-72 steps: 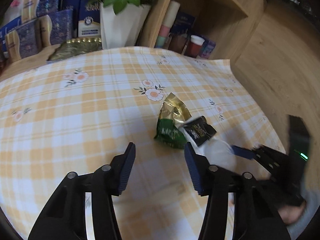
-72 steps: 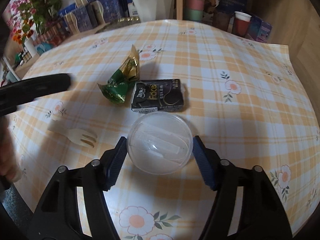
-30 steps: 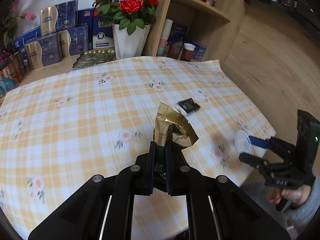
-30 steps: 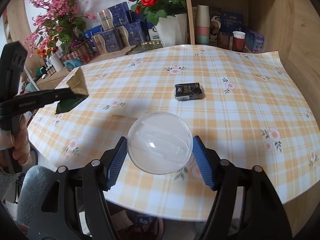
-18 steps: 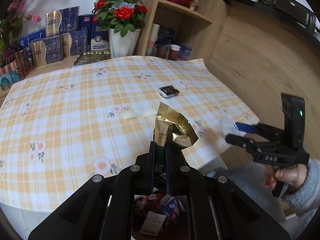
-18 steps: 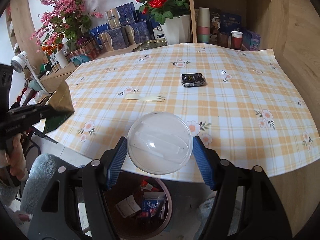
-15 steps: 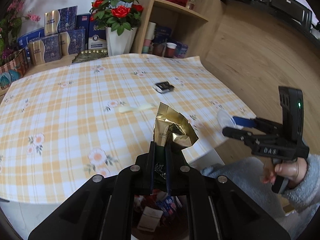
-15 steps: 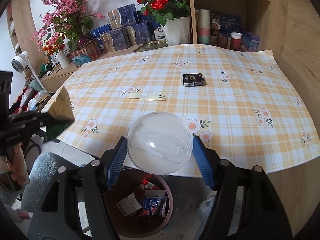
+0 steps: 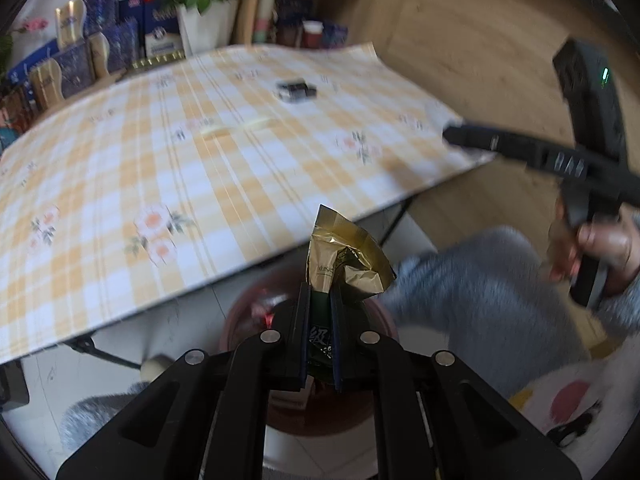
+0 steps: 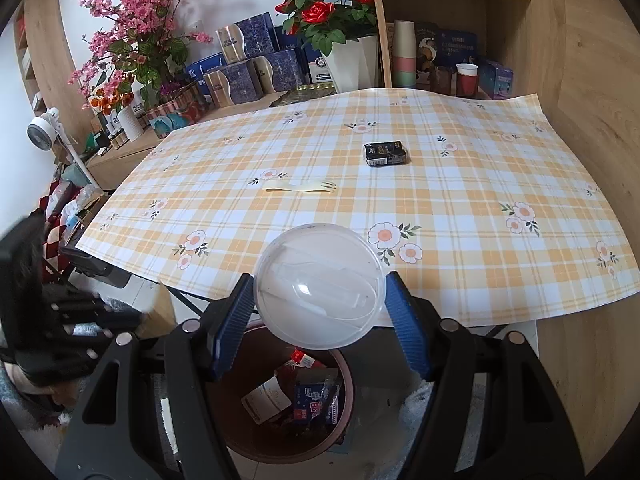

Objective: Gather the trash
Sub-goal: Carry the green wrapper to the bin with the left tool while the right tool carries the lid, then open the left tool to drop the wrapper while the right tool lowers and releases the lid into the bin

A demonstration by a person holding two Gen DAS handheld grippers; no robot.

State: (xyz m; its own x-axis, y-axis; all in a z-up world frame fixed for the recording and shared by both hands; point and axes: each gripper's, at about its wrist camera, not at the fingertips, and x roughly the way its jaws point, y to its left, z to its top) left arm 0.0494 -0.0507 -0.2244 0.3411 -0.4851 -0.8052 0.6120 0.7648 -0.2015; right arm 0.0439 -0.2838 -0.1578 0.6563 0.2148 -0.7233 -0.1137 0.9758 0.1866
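While both hands hang past the near edge of the table (image 10: 460, 208), the load sits over the brown bin (image 10: 348, 384) on the floor. At left, the left gripper (image 9: 319, 312) is pressed together, pinching a gold-and-green snack wrapper (image 9: 344, 256) by its lower end so the crumpled top stands clear for dropping. Further right, the right gripper (image 10: 320, 292) clamps a clear plastic lid (image 10: 320, 284) by its rim, jaws wide because the lid is wide. Farther off on the checked cloth, 2 pieces remain: a pale plastic fork (image 10: 300, 187) and, right of it, a black packet (image 10: 386, 153).
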